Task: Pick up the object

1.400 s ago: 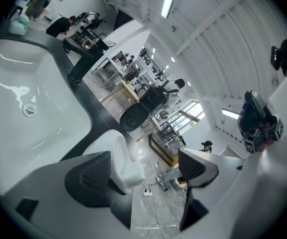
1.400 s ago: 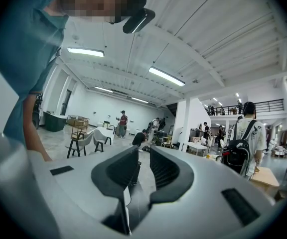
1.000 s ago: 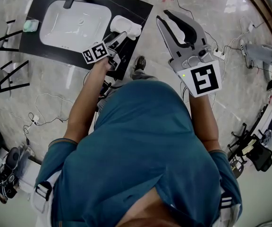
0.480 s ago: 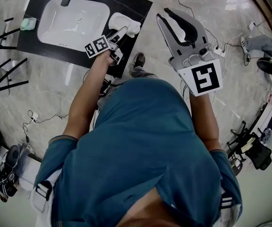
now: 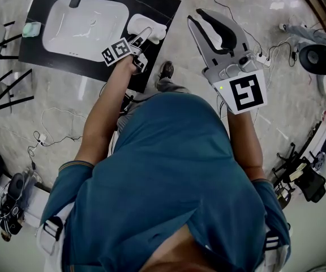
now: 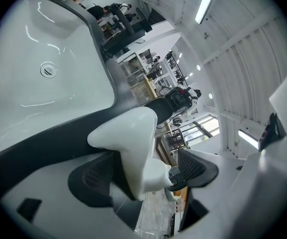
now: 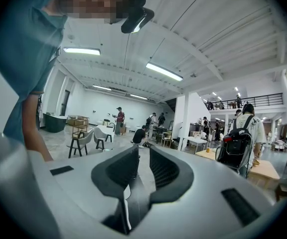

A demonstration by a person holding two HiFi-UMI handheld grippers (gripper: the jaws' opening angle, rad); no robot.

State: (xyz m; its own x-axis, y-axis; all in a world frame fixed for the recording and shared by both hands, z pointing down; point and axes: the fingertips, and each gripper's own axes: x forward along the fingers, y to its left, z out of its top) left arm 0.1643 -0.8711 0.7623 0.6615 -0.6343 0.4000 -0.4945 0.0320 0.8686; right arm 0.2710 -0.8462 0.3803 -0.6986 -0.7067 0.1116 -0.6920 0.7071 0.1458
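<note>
Our left tool (image 5: 145,34) has reached the white object (image 5: 134,23), wide jaws straddling it. We can squeeze next. Right tool (image 5: 197,18) is narrow and empty.

The left gripper (image 5: 145,34) has moved farther from the person, over the black counter (image 5: 168,10), toward the white object (image 5: 136,22) that lies just right of the sink (image 5: 50,30). Before, its tips stopped short of the white object. Now they reach it, and it sits between the jaws. At the right edge, a dark shape (image 5: 320,58) has moved farther off.
</note>
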